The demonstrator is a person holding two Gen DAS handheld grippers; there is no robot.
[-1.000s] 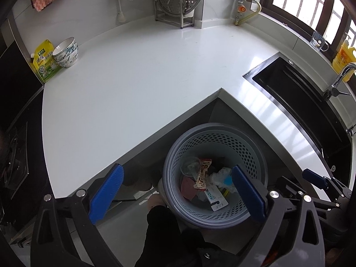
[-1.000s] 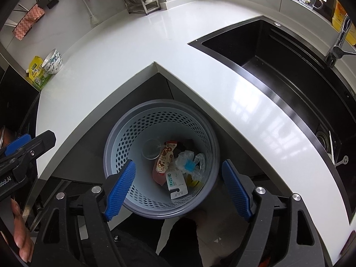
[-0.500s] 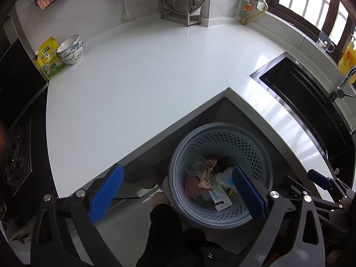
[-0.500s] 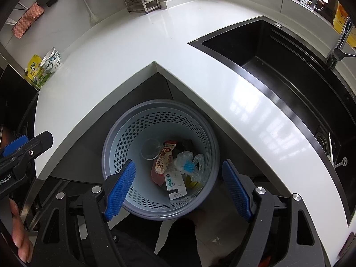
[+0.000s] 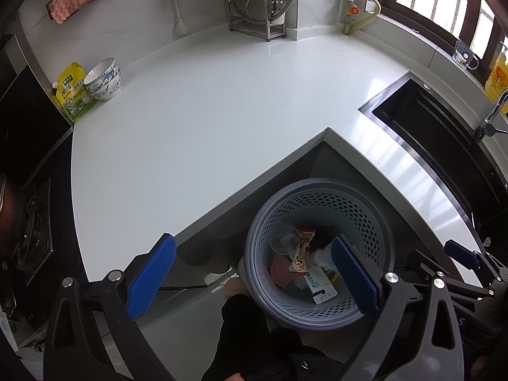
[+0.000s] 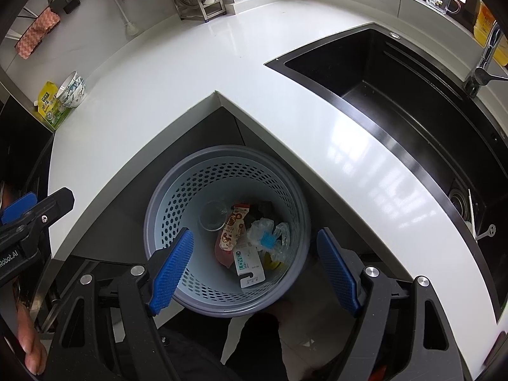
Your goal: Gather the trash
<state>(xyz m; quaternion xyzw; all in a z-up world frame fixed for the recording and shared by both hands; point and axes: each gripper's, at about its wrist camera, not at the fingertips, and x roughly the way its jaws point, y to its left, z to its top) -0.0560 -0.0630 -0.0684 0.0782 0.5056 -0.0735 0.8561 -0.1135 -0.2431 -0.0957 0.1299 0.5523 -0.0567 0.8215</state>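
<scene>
A grey perforated trash basket (image 5: pixel 374 219) (image 6: pixel 177 197) stands on the floor in the inner corner of the white counter. Inside lie a snack wrapper (image 5: pixel 301 249) (image 6: pixel 233 227), a clear cup (image 6: pixel 213 215), a white card package (image 6: pixel 249 263), crumpled clear plastic with a blue piece (image 6: pixel 268 238) and a dark red pouch (image 5: pixel 279 270). My left gripper (image 5: pixel 254 277) hangs open above the basket's left side, holding nothing. Over the basket my right gripper (image 6: pixel 254 268) is open too, nothing between its blue pads.
The white L-shaped counter (image 5: pixel 206 120) carries stacked bowls (image 5: pixel 103 79) and a yellow-green pouch (image 5: pixel 73 92) at far left. A black sink (image 6: pixel 397 95) with a faucet (image 6: pixel 482 63) lies right. A metal rack (image 5: pixel 260 9) stands at the back. The stove (image 5: pixel 28 238) is left.
The left gripper's view has drawn back and shifted left, so the basket sits further right in it. The right gripper has barely moved. The trash in the basket lies unchanged.
</scene>
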